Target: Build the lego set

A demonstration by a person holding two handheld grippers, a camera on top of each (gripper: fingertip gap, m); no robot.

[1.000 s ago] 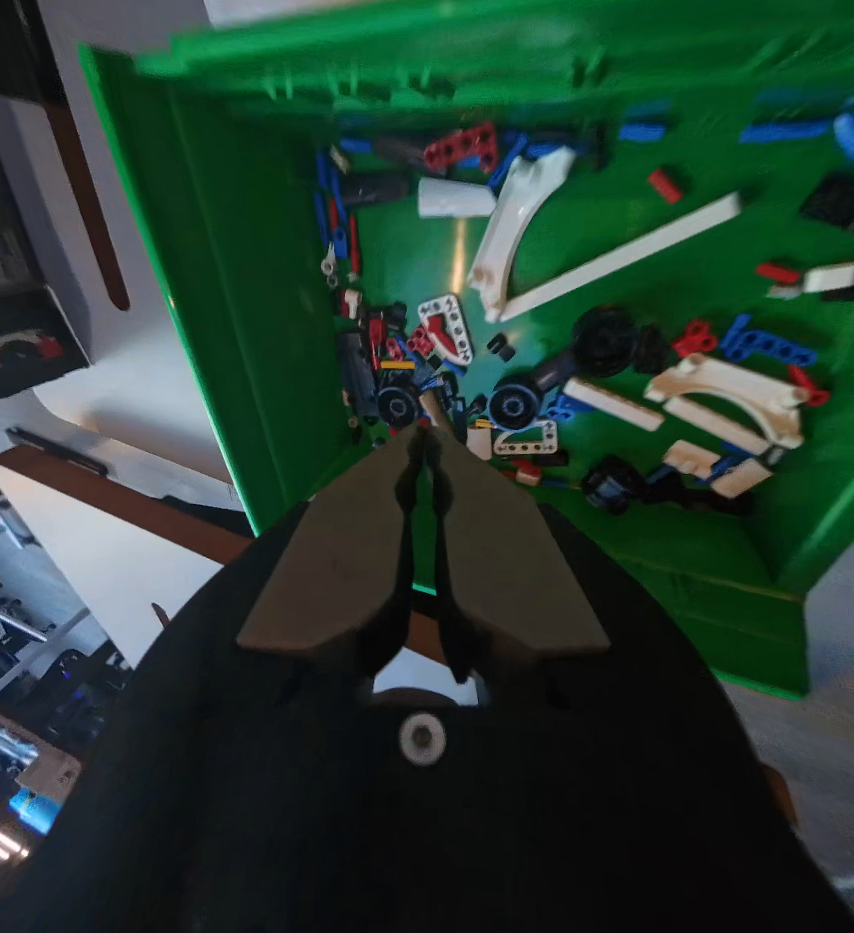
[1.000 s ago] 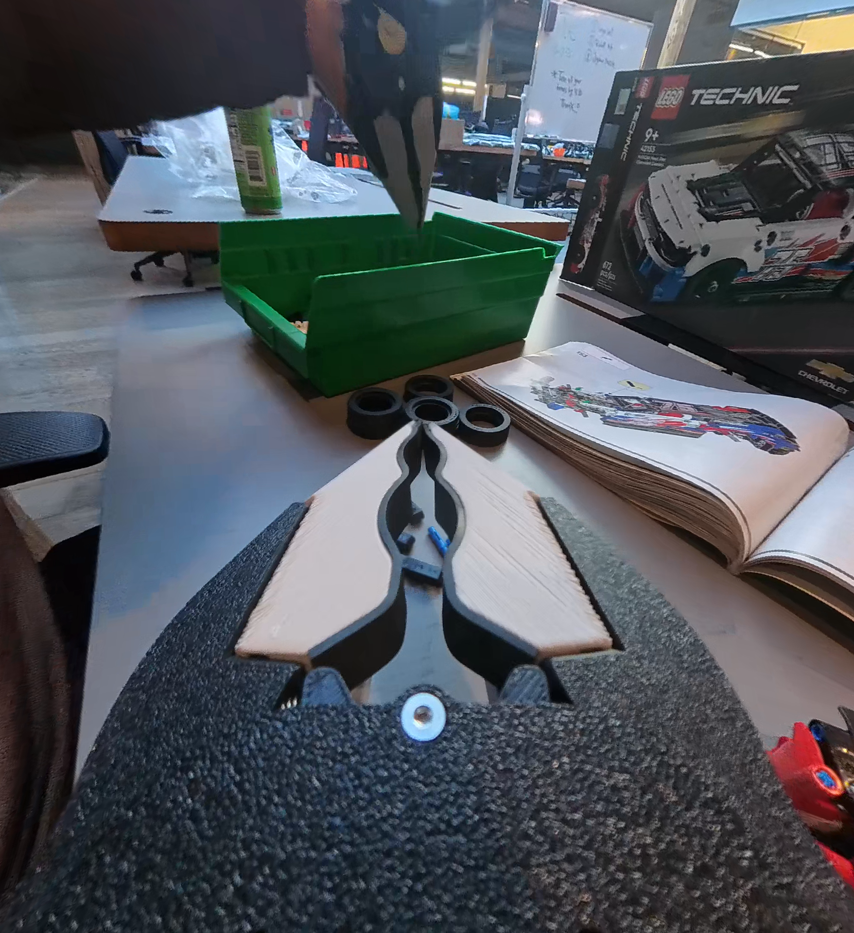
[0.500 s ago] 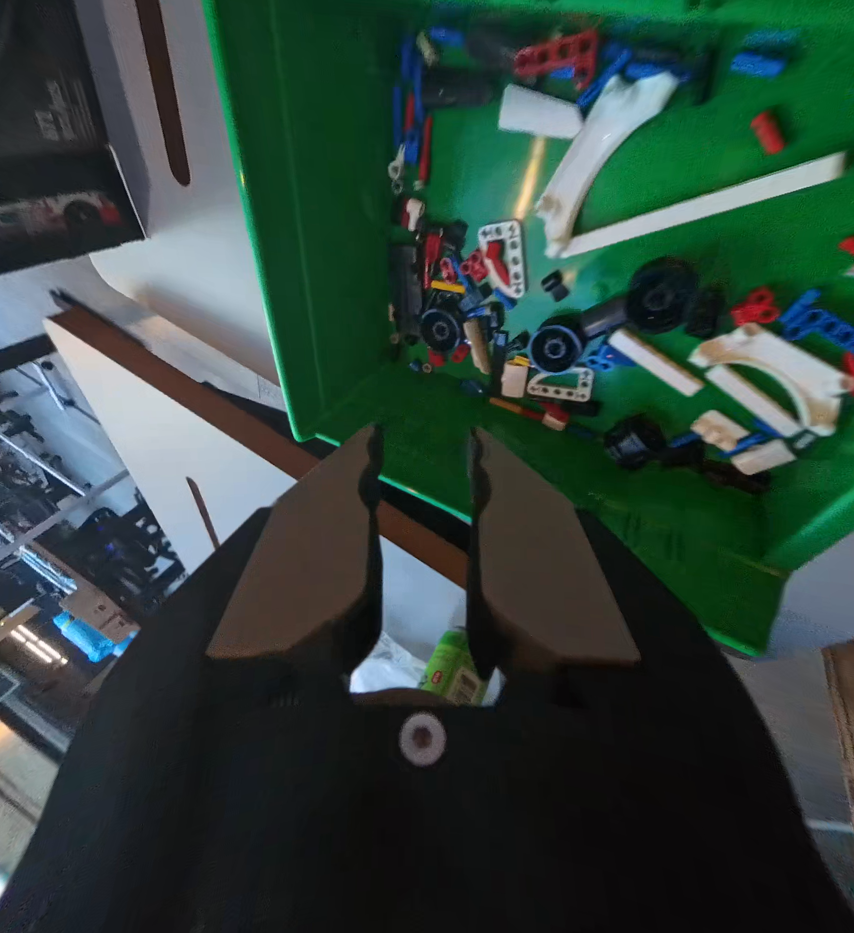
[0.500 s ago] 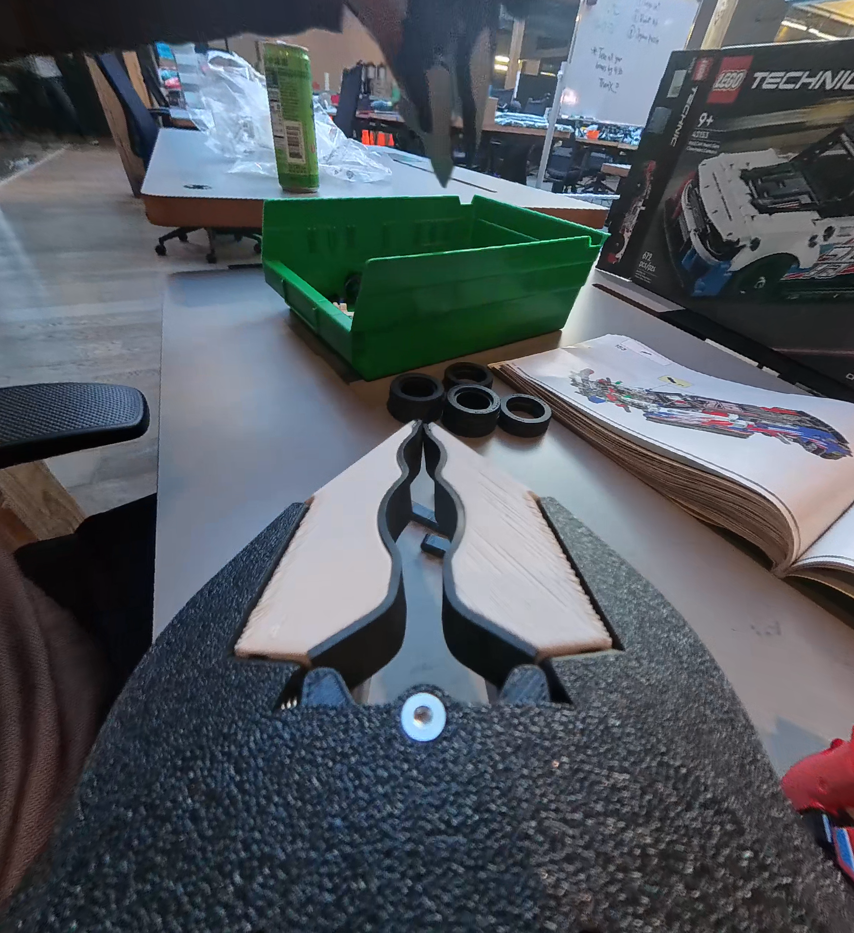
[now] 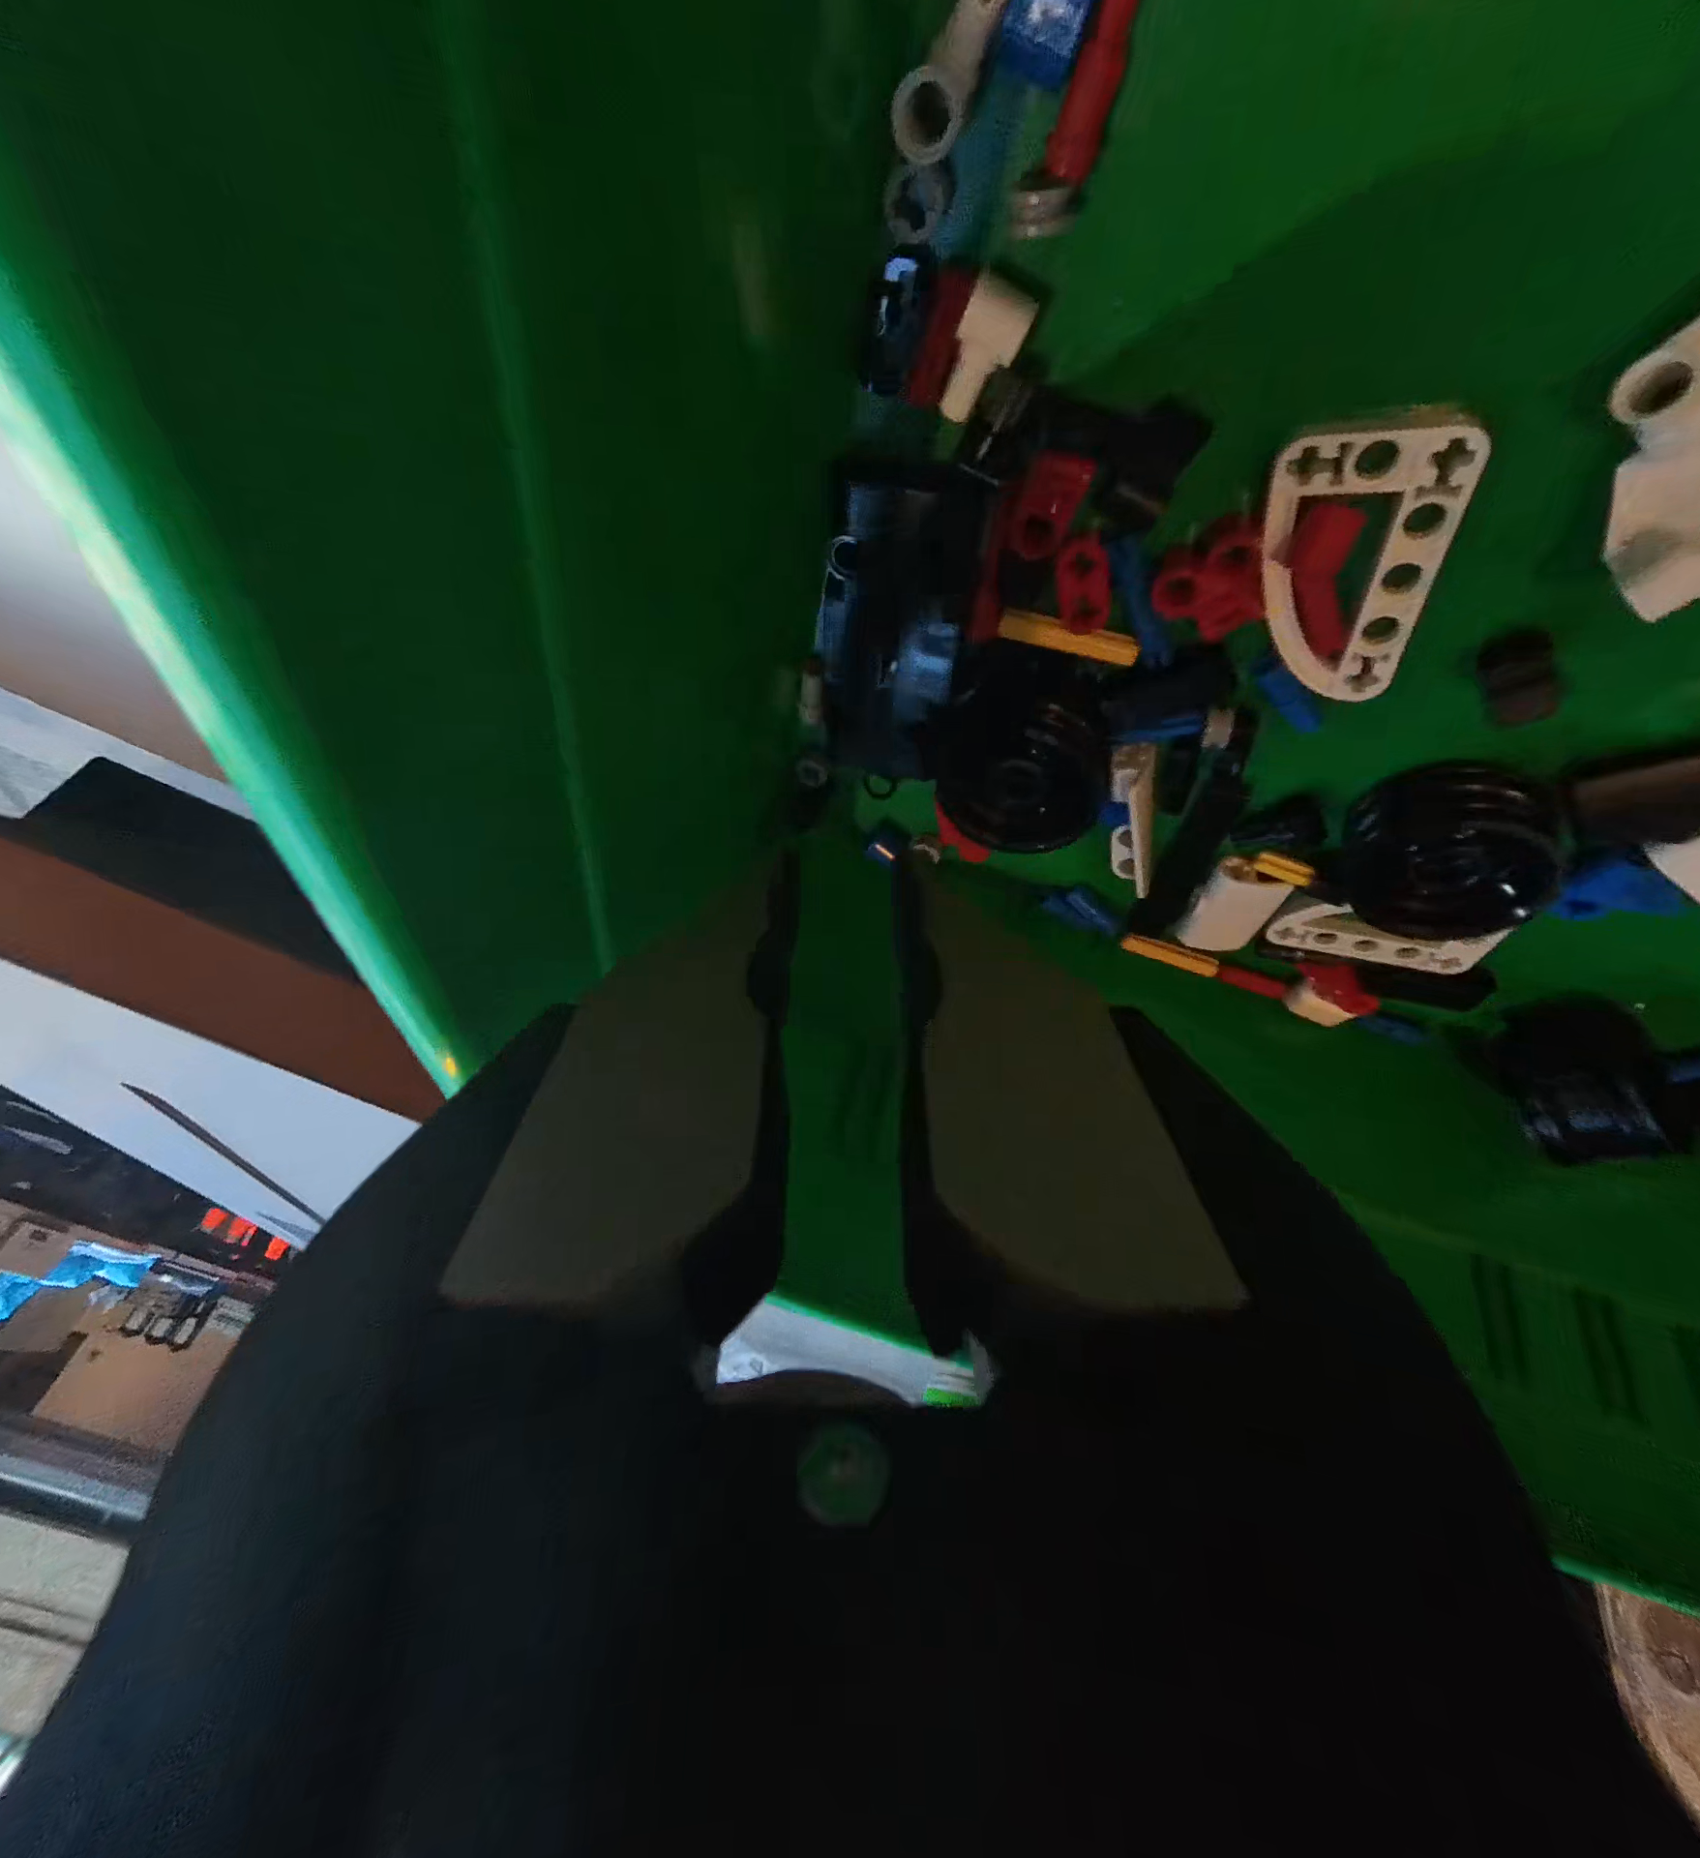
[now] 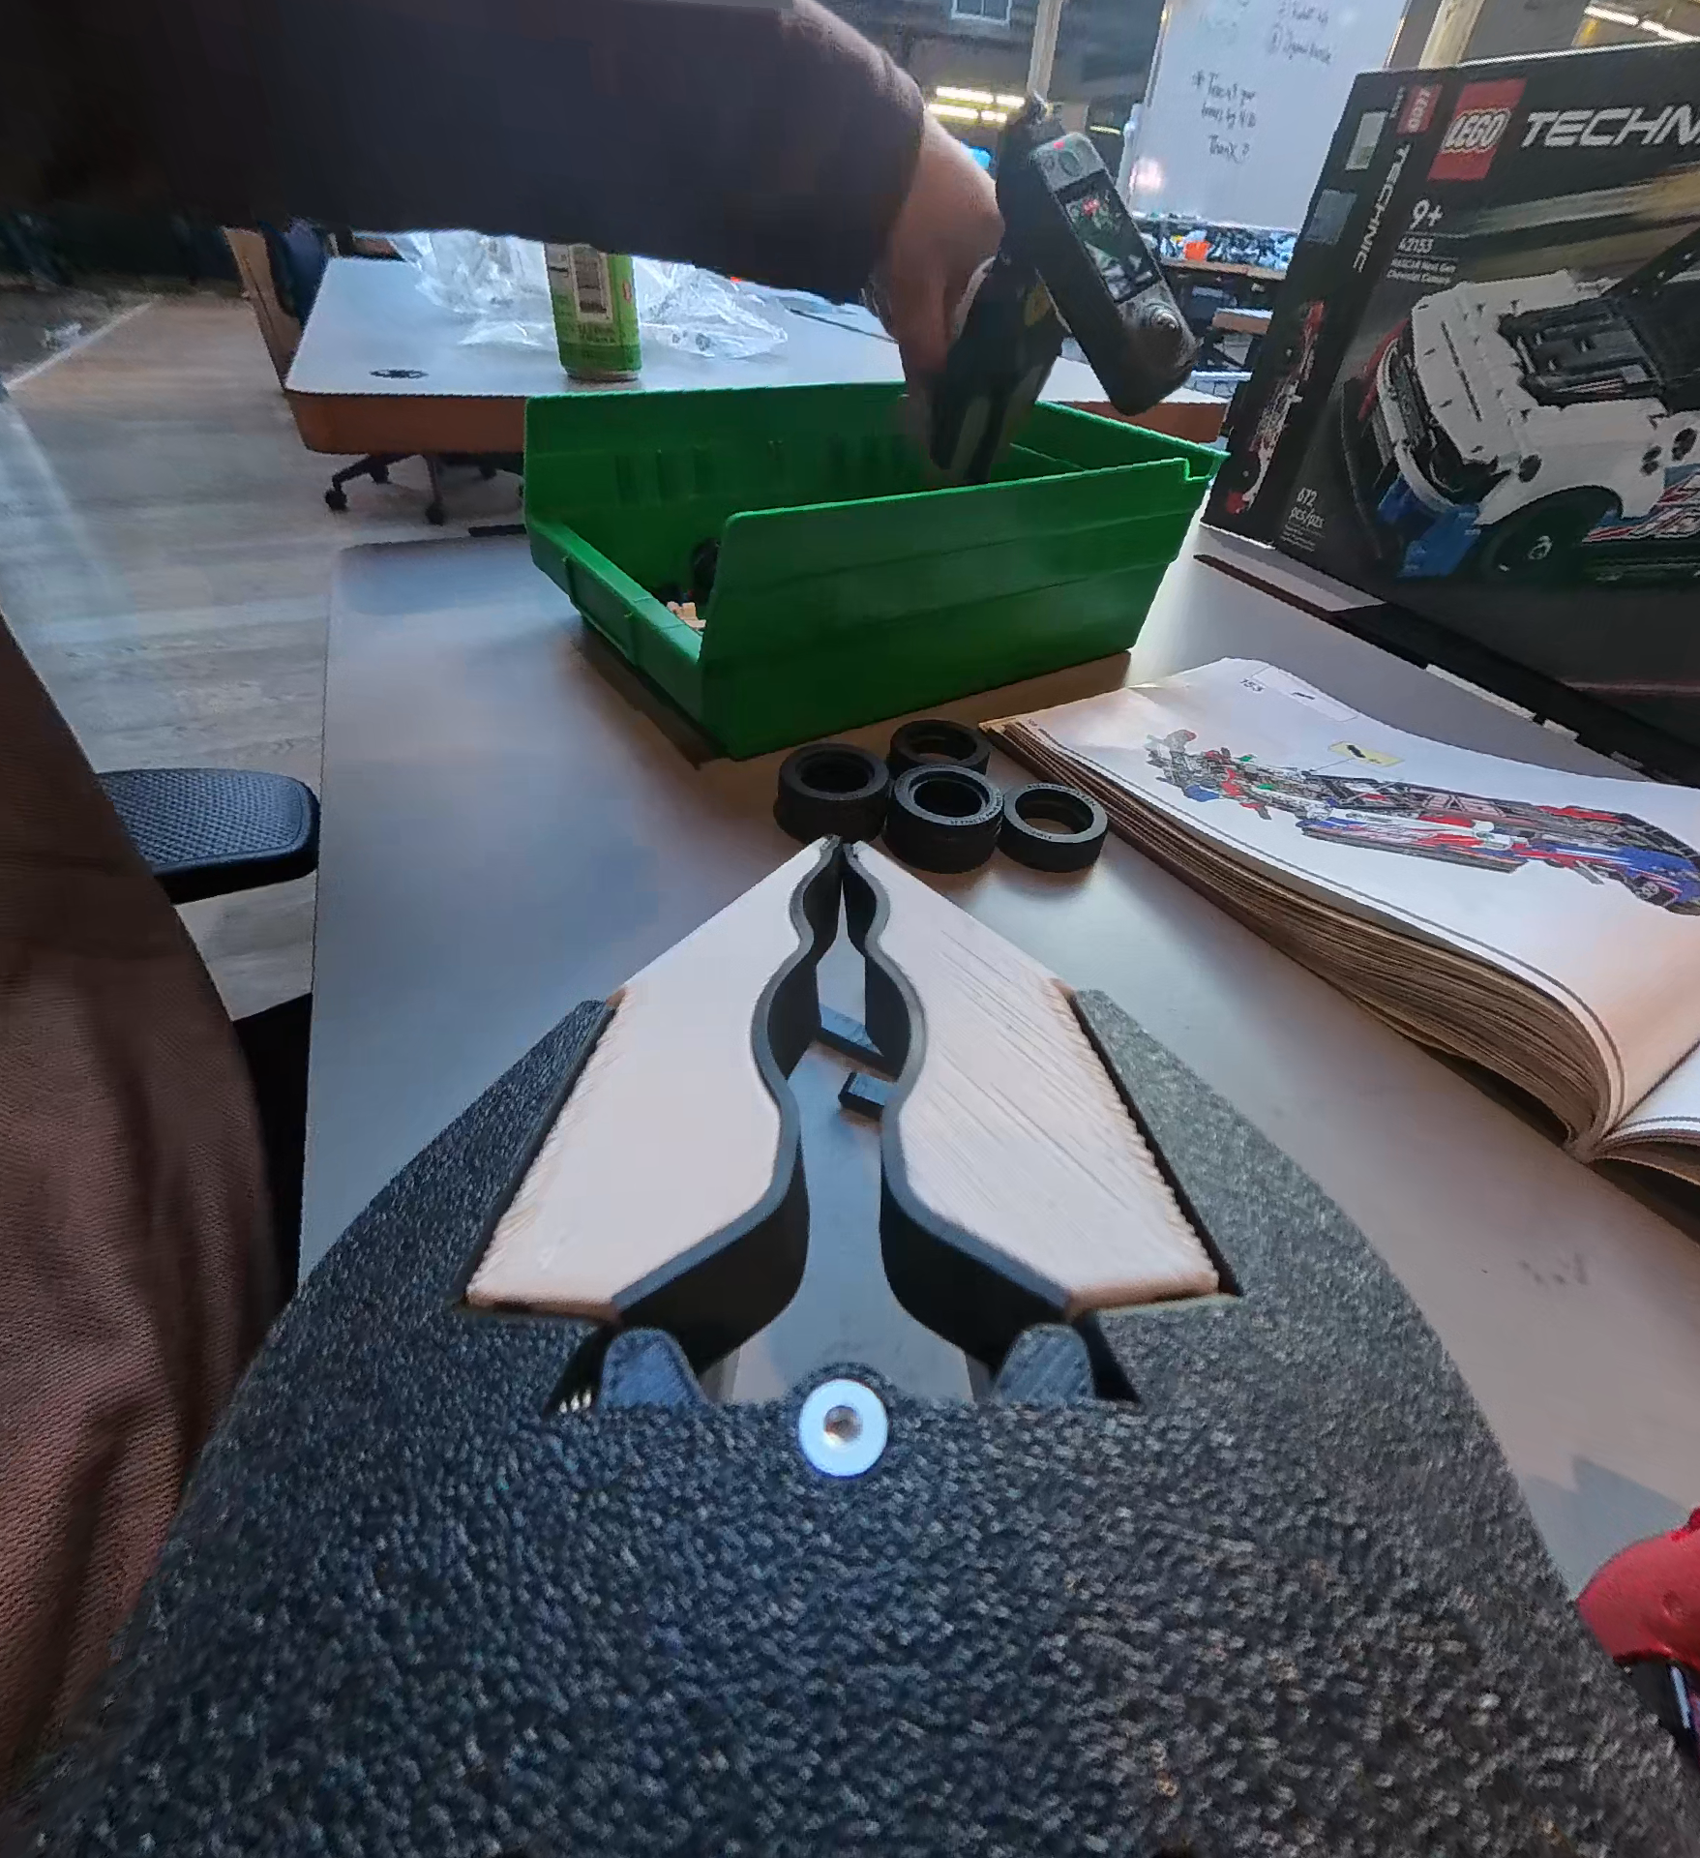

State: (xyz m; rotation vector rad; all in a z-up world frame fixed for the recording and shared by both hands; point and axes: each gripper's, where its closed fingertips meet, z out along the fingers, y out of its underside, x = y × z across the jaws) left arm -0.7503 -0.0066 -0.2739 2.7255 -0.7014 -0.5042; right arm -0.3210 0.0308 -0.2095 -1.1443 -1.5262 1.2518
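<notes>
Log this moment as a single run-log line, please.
left gripper: open, down in green bin over loose pieces | right gripper: shut, empty, above table near four tyres

Left tool points steeply down, fingers parted; right tool lies level, tips touching.

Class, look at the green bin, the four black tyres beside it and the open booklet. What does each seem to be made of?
Green bin: likely moulded hard plastic, glossy, with ribbed walls.
Black tyres: probably rubber, matt and dull.
Booklet: paper, with printed pages stacked in thin layers at the edge.
</notes>
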